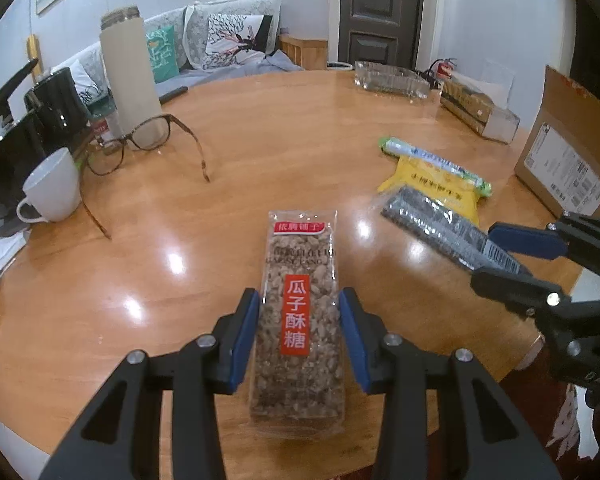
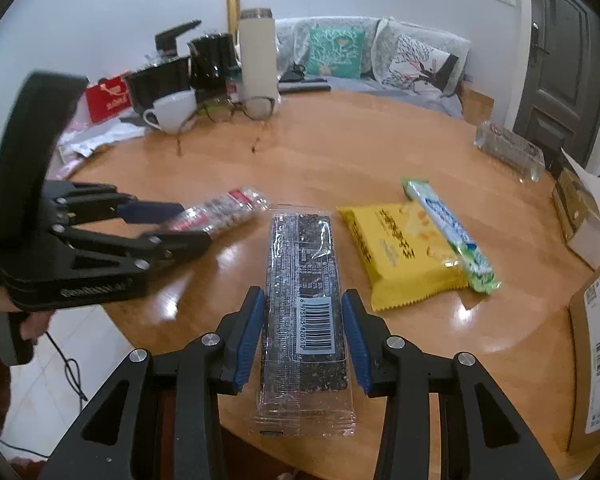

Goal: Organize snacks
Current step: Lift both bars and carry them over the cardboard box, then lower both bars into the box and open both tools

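Both grippers [image 1: 300, 336] [image 2: 305, 332] clamp wrapped snack bars [image 1: 298, 320] [image 2: 306, 304].

The counter [image 1: 260, 128] was glossy varnished wood, throwing bright highlights. The seed brittle bar [image 1: 300, 320] sat in clear, shiny plastic film, its filling rough and grainy. The dark bar [image 2: 304, 312] wore crinkled transparent wrap with a paper-white barcode. The yellow packet [image 2: 400, 256] looked smooth and slightly glossy. Both grippers, left [image 1: 300, 336] and right [image 2: 304, 336], were matt black plastic with blue pads and metal screws. The mug [image 1: 56, 188] was smooth white ceramic.
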`<state>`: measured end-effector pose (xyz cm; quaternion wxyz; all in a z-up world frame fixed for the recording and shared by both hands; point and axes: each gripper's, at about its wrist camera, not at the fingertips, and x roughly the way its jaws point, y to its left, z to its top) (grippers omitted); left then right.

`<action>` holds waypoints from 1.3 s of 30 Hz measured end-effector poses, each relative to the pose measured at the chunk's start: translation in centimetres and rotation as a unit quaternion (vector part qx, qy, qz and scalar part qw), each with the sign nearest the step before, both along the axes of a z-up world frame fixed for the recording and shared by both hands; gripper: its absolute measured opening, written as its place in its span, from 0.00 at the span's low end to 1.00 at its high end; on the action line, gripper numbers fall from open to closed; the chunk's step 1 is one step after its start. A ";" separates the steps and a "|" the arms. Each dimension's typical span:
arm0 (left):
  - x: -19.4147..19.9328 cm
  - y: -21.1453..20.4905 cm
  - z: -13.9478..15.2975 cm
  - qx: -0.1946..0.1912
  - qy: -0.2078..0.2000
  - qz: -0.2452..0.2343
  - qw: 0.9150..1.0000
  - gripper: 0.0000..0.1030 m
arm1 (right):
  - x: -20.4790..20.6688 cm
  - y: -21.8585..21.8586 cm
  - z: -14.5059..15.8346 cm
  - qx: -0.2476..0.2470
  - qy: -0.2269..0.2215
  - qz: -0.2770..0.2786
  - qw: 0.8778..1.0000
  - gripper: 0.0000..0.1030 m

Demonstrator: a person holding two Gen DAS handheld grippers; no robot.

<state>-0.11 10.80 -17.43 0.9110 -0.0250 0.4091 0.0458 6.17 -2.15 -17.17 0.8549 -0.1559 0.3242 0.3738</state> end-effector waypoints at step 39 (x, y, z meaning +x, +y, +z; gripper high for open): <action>11.6 -29.5 22.9 -0.008 -0.152 -0.268 0.951 0.37 | 6.1 -31.5 16.5 0.107 -0.085 -0.257 0.957 0.35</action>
